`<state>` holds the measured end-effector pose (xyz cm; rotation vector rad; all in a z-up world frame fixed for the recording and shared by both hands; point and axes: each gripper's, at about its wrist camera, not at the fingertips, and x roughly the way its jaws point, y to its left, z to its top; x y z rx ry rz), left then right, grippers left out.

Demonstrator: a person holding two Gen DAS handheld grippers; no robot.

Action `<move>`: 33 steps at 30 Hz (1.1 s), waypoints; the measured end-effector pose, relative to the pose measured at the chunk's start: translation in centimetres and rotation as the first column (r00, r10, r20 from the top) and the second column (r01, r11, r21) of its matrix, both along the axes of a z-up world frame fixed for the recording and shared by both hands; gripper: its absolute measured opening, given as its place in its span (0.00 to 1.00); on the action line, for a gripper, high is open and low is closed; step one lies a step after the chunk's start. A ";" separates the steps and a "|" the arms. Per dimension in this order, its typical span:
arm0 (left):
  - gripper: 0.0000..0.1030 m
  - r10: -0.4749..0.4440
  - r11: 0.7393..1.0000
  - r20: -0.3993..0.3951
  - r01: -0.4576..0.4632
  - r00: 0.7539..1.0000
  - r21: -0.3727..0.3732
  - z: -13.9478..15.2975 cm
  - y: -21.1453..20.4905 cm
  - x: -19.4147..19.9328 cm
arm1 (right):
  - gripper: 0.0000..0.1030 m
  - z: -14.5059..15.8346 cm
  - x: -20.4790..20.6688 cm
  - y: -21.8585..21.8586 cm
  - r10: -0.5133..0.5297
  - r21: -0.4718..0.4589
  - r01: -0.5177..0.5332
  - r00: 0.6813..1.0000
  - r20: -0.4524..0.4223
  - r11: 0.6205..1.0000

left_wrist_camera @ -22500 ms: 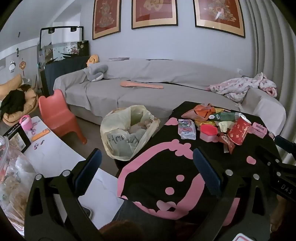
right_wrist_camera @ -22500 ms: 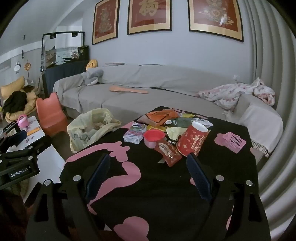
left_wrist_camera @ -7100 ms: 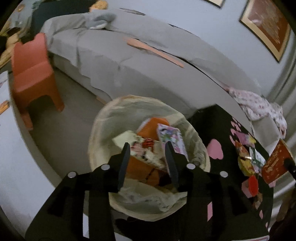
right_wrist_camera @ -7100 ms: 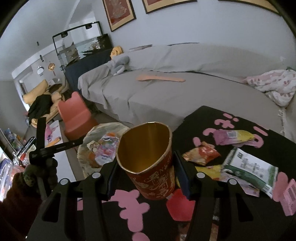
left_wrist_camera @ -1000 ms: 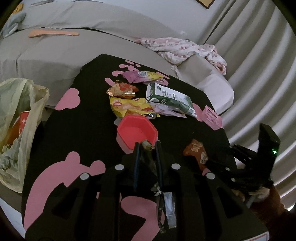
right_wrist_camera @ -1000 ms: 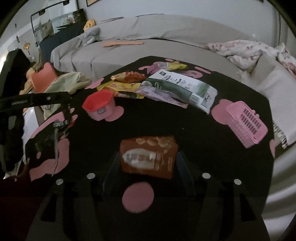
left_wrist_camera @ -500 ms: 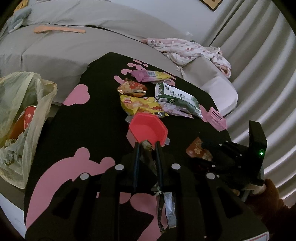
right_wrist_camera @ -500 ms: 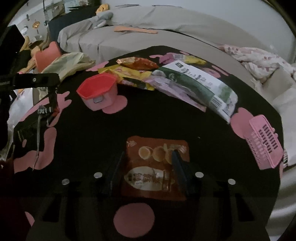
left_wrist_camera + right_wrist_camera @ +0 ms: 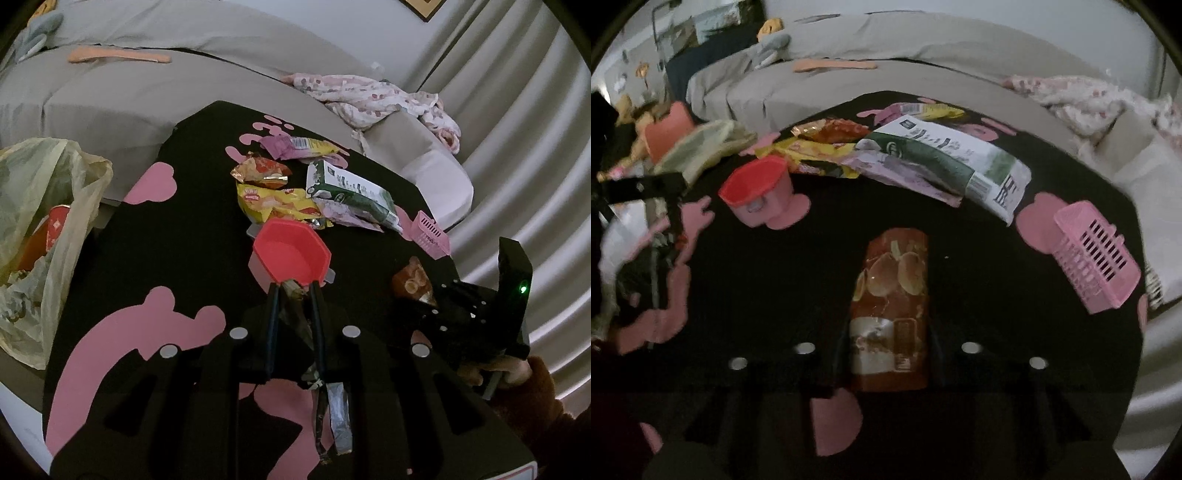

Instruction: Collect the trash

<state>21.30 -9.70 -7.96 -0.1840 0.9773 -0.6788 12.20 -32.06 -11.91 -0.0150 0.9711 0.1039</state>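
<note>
Trash lies scattered over the black tablecloth with pink shapes, and you hold a piece in each claw. Your left gripper is pinched narrow on a crumpled dark foil wrapper, whose silvery tail hangs below the fingers; the tips sit just beside the near rim of the red hexagonal plastic cup. Your right gripper is closed on a red-brown snack packet printed with round biscuits, near the table's front edge (its dark fingers are hard to make out against the cloth). Toward the far edge lie a yellow snack bag, a small orange-red wrapper, a purple and yellow wrapper and a green and white paper package, all touching or overlapping. A pink slotted plastic basket sits at the right edge. Off the left edge stands the pale yellow plastic bag, already holding trash, including a red cup.
</note>
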 end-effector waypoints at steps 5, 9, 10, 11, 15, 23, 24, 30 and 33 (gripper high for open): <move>0.14 0.004 1.000 0.020 -0.004 1.000 -0.011 0.9 0.3 -0.2 | 0.33 1.8 -0.9 0.2 -0.010 -0.002 0.010 0.998 0.055 1.000; 0.14 0.014 1.000 0.059 -0.013 0.998 -0.022 2.5 0.9 -0.2 | 0.33 4.3 -1.3 1.3 0.011 -0.003 -0.011 0.994 0.106 1.000; 0.14 0.022 0.999 0.074 -0.020 0.997 -0.026 3.2 1.3 -0.1 | 0.33 5.0 -1.3 1.7 0.021 -0.006 -0.020 0.993 0.120 1.000; 0.14 0.032 0.999 0.091 -0.029 0.995 -0.030 3.8 1.7 0.0 | 0.33 5.9 -1.1 2.4 0.033 -0.009 -0.032 0.989 0.141 0.999; 0.14 0.113 0.993 0.194 -0.107 0.974 -0.043 7.5 5.0 0.9 | 0.33 8.5 0.2 4.3 0.056 0.008 -0.059 0.976 0.209 0.998; 0.14 0.357 0.930 0.360 -0.366 0.862 -0.044 12.0 13.9 4.3 | 0.33 11.1 5.0 8.7 0.116 0.034 -0.130 0.955 0.272 0.991; 0.14 0.391 0.913 0.368 -0.405 0.844 -0.041 11.9 15.4 5.0 | 0.33 11.2 5.4 9.2 0.122 0.035 -0.137 0.955 0.271 0.990; 0.14 0.519 0.824 0.374 -0.566 0.768 0.019 9.0 20.7 8.0 | 0.33 10.5 8.5 11.2 0.153 0.050 -0.170 0.958 0.244 0.984; 0.14 0.551 0.799 0.350 -0.600 0.757 0.039 6.8 22.2 9.4 | 0.33 9.7 9.8 11.8 0.156 0.053 -0.172 0.964 0.217 0.984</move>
